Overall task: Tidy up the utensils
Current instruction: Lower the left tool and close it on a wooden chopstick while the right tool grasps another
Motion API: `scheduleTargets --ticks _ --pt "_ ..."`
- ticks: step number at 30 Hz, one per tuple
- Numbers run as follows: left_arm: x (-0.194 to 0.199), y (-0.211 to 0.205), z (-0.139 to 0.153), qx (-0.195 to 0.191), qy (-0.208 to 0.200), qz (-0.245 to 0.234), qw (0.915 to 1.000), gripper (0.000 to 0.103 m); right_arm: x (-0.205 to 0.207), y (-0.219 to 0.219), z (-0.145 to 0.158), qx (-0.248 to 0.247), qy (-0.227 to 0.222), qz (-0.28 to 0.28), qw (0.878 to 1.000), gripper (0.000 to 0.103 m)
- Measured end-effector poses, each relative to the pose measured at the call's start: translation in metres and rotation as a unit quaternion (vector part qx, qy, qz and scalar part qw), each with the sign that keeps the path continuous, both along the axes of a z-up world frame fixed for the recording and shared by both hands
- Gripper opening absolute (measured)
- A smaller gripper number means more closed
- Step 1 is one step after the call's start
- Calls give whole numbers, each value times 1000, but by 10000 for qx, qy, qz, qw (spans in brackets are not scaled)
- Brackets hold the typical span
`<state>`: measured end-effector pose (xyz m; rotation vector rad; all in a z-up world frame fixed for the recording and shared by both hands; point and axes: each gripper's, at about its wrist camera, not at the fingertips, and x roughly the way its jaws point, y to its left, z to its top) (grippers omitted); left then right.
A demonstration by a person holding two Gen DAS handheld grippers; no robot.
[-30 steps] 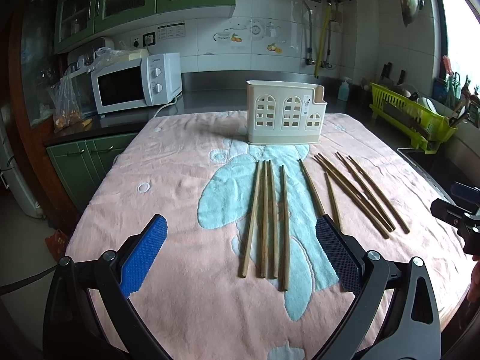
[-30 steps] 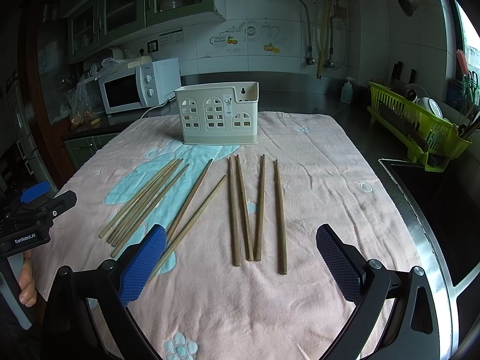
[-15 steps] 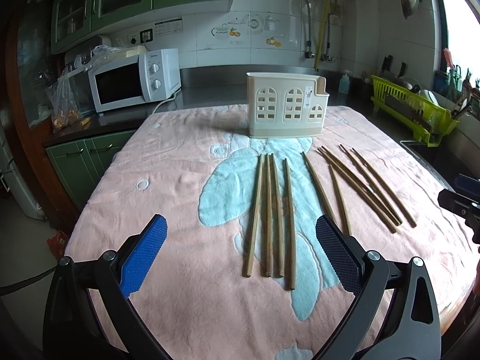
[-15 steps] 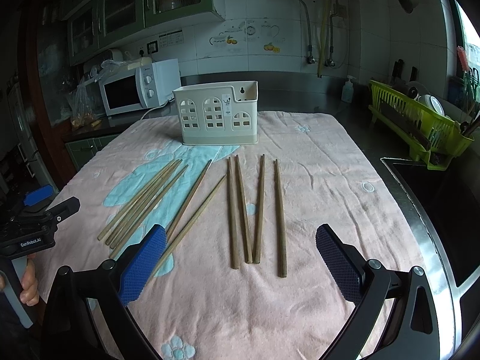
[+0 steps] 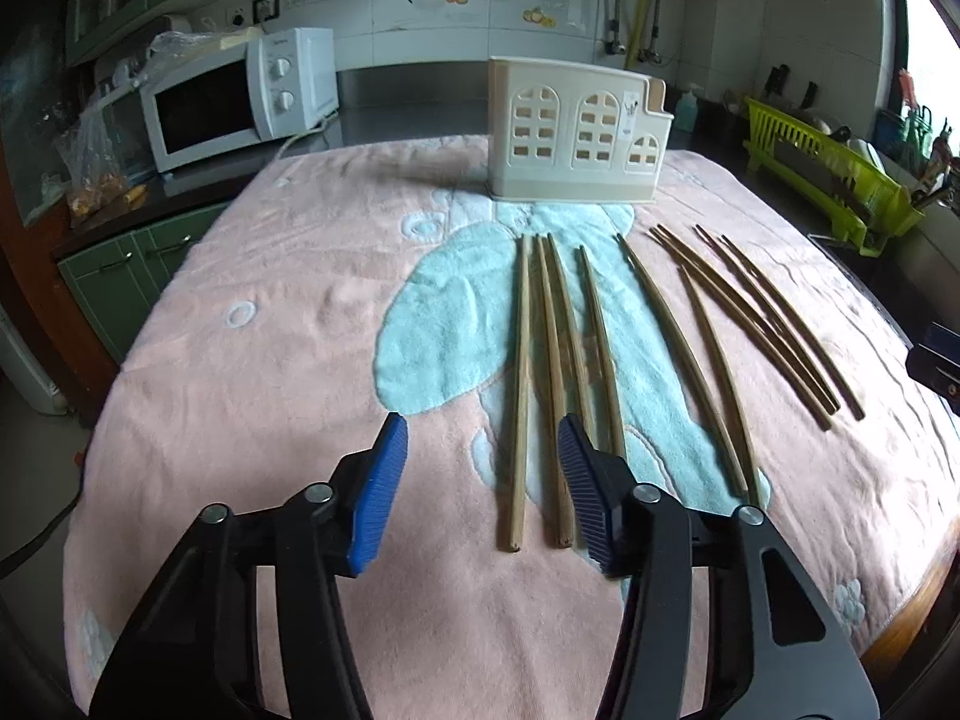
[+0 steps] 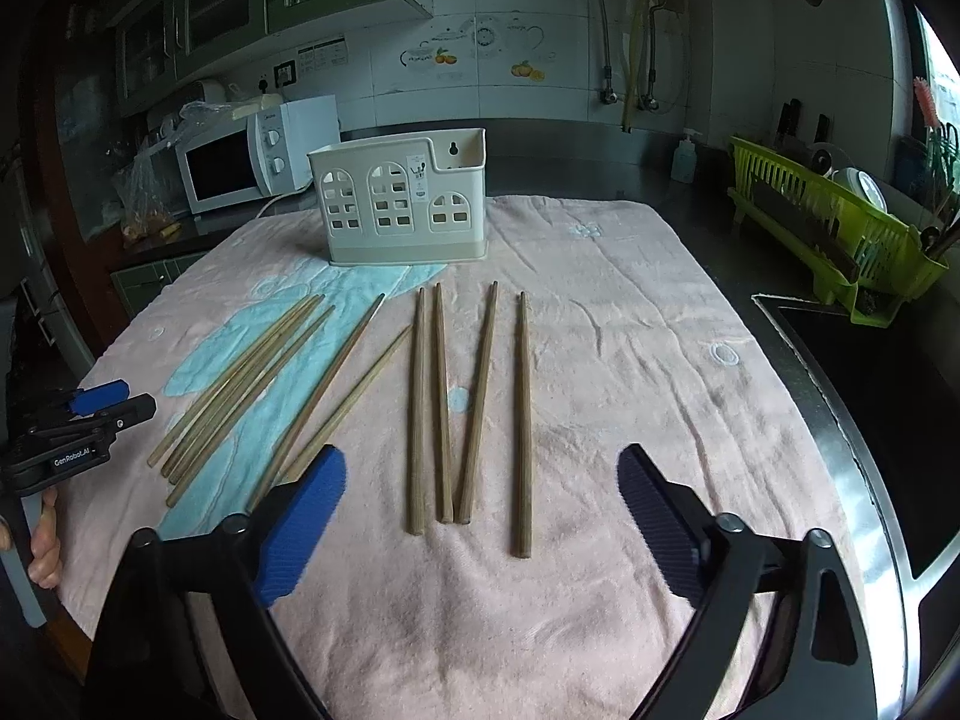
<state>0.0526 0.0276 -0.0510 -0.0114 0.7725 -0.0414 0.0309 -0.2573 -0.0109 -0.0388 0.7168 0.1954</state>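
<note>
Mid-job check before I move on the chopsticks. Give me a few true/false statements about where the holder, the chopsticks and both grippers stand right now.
1. The cream utensil holder stands upright on the towel. True.
2. Some chopsticks are already in the holder. False: none show in it; all lie flat on the towel.
3. The right gripper is open and holds nothing. True.
4. The left gripper is shut on a chopstick. False: its jaws stand apart with nothing between the pads; the darker chopsticks lie just right of its gap.
5. The darker chopsticks lie right of the lighter chopsticks in the right wrist view. True.
</note>
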Motion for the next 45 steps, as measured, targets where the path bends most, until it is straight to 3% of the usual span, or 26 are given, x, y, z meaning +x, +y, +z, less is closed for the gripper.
scheduleTargets --ticks 10,11,30,45 --pt "27 -6 -27 6 462 -291 9985 34 24 -12 -29 5 440 -79 9990 67" --pt "29 -6 -28 13 501 -323 9982 28 26 -12 -31 1 473 -67 9989 64" --pt "38 -7 -30 -45 547 -464 9974 19 53 -17 -54 97 872 -30 9961 20" --pt "42 -10 -31 9 599 -504 9969 19 62 -10 -64 -67 967 -58 9953 8"
